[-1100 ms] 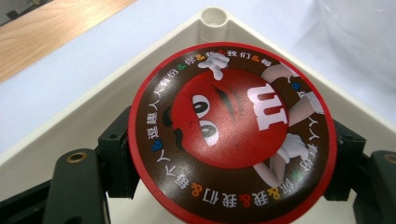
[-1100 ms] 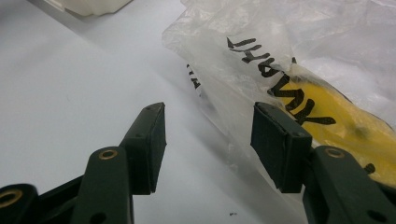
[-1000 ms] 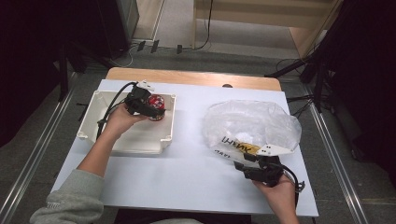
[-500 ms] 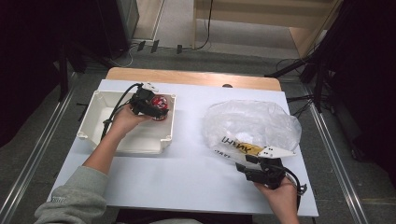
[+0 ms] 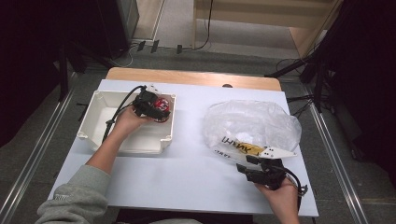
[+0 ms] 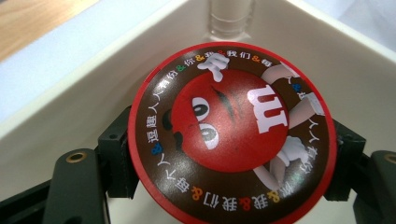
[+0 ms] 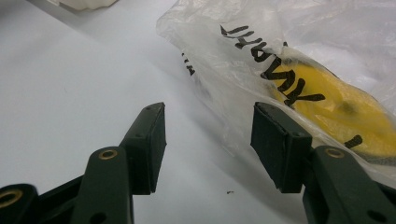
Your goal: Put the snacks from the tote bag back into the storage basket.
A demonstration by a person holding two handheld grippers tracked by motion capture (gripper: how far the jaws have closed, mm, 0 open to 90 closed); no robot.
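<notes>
Tin (image 6: pixel 232 130) clamped across its rim by left gripper (image 5: pixel 154 108), over white tray (image 5: pixel 93 121) at far left for drop-in | right gripper (image 7: pixel 208 144) released, jaws spread at near edge of plastic bag (image 5: pixel 252 123), ready to pinch it

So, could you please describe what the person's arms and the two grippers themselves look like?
Both grippers are black. The left gripper trails a black cable, as does the right gripper. In the right gripper view, each jaw is a flat black arm with a brass-ringed hole, ending in a blocky rectangular pad. The left arm wears a grey-green sleeve; the right forearm shows no sleeve.
</notes>
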